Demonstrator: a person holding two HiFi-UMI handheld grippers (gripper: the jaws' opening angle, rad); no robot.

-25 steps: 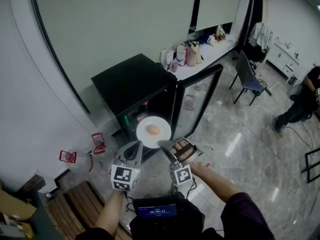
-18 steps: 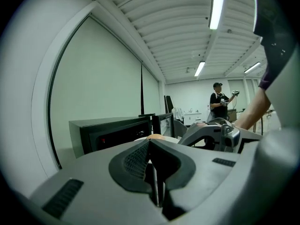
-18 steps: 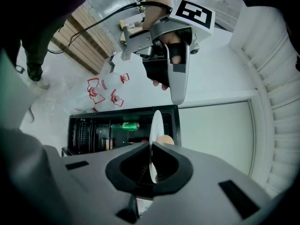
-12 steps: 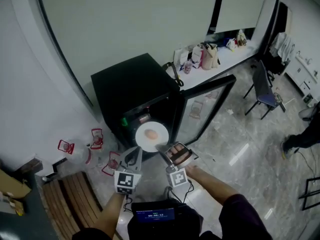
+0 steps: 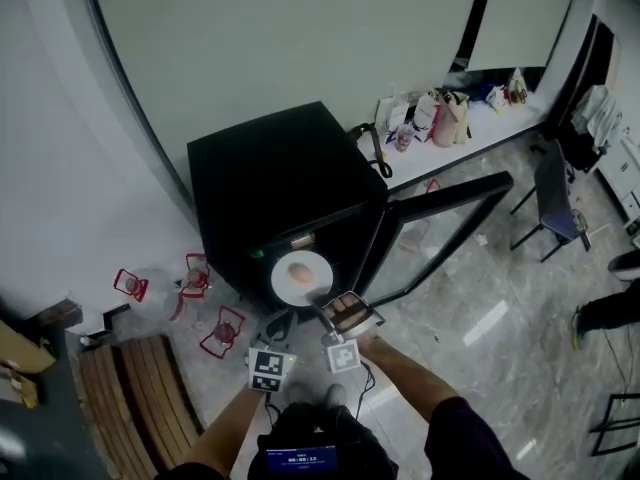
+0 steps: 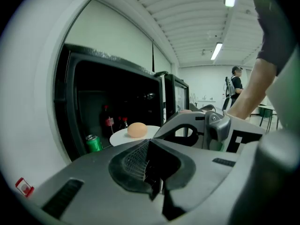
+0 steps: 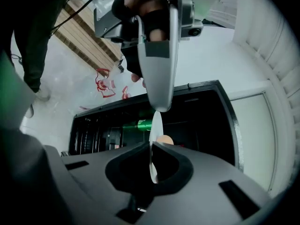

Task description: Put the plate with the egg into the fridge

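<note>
Glossy marble floor (image 5: 480, 313), pale wall (image 5: 280, 38), cluttered counter (image 5: 478, 134).

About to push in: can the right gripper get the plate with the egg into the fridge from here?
Probably yes. The right gripper pinches the plate by its rim, the fridge door stands open, and the plate hangs at the opening. A green can and bottles inside may crowd it.

A person (image 5: 610, 310) is cut off at the edge, and the fridge (image 5: 268, 178) interior is dark.

Glossy marbled floor (image 5: 470, 303) under a black fridge (image 5: 270, 193), three small red items (image 5: 222, 330) and a slatted wooden pallet (image 5: 120, 403).
</note>
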